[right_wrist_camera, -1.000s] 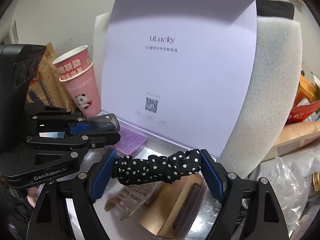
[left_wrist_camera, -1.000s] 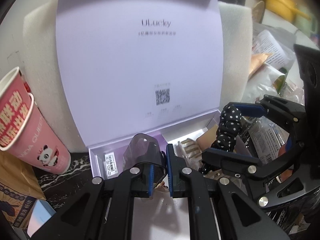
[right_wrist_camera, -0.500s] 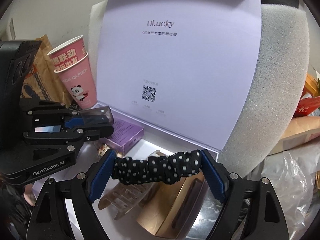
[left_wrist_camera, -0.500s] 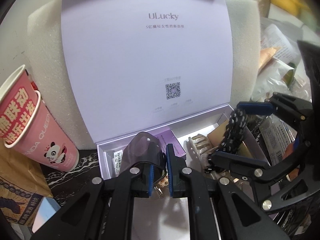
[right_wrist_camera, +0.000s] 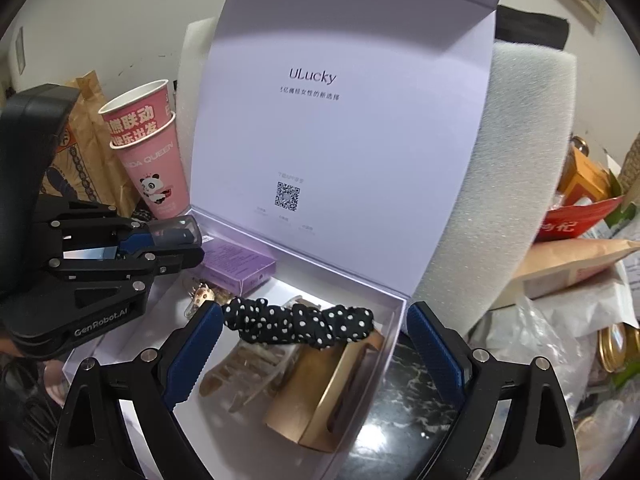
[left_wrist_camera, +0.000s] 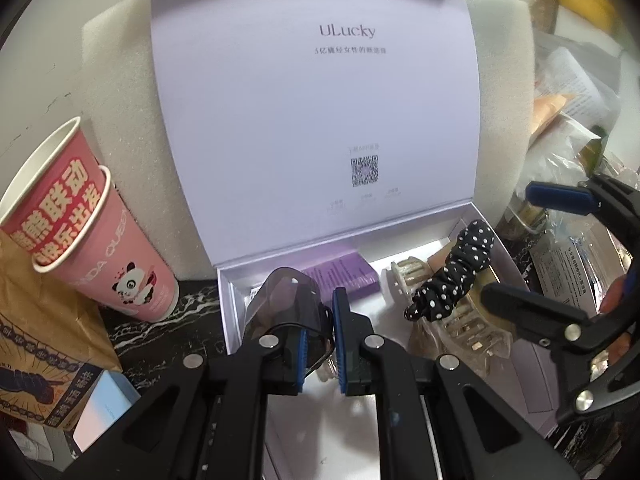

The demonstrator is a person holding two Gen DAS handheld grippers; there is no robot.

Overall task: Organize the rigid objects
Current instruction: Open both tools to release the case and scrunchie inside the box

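One black scrunchie (right_wrist_camera: 298, 322), white-dotted, lies ruffled.

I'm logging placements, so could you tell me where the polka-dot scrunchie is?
In both wrist views the polka-dot scrunchie lies in the right half of the open box, draped over the clear claw clip and gold case.

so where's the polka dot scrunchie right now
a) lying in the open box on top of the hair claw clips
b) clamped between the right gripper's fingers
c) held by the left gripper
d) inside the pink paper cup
a: the polka dot scrunchie lies on the hair claw clips in the open box, while the right gripper stands open around it.
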